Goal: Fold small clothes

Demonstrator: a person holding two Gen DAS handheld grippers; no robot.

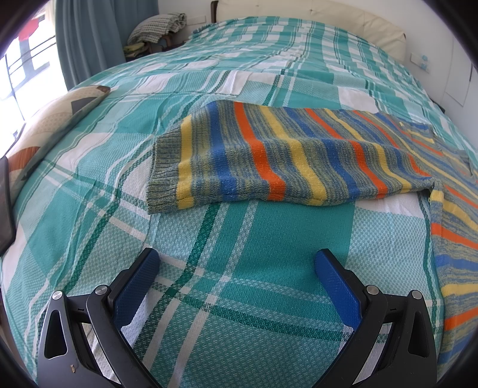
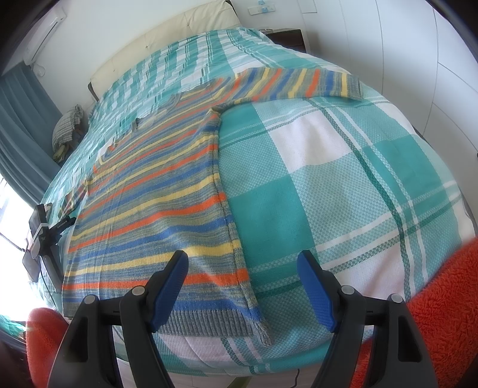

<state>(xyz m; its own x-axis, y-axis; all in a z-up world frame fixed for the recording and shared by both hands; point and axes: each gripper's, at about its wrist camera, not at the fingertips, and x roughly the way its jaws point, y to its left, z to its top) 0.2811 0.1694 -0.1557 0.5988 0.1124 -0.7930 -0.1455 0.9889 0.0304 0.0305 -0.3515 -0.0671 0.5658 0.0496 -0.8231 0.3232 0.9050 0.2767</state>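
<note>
A small striped knit sweater [image 2: 155, 203] in blue, orange, yellow and grey lies flat on the bed, sleeves spread out. In the left wrist view its left sleeve [image 1: 269, 158] stretches across the middle, cuff toward the left. My left gripper [image 1: 239, 262] is open and empty, hovering over the bedspread a little short of that sleeve. My right gripper [image 2: 243, 262] is open and empty, over the sweater's bottom right hem corner [image 2: 254, 322]. The other sleeve [image 2: 298, 83] reaches toward the far right.
The bed carries a teal and white plaid bedspread [image 2: 358, 179]. A patterned cushion [image 1: 44, 131] lies at the left edge. A phone on a stand [image 2: 38, 235] is at the bed's left side. Orange fleece sleeve [image 2: 433, 313] shows at right. Headboard [image 1: 313, 18] at the far end.
</note>
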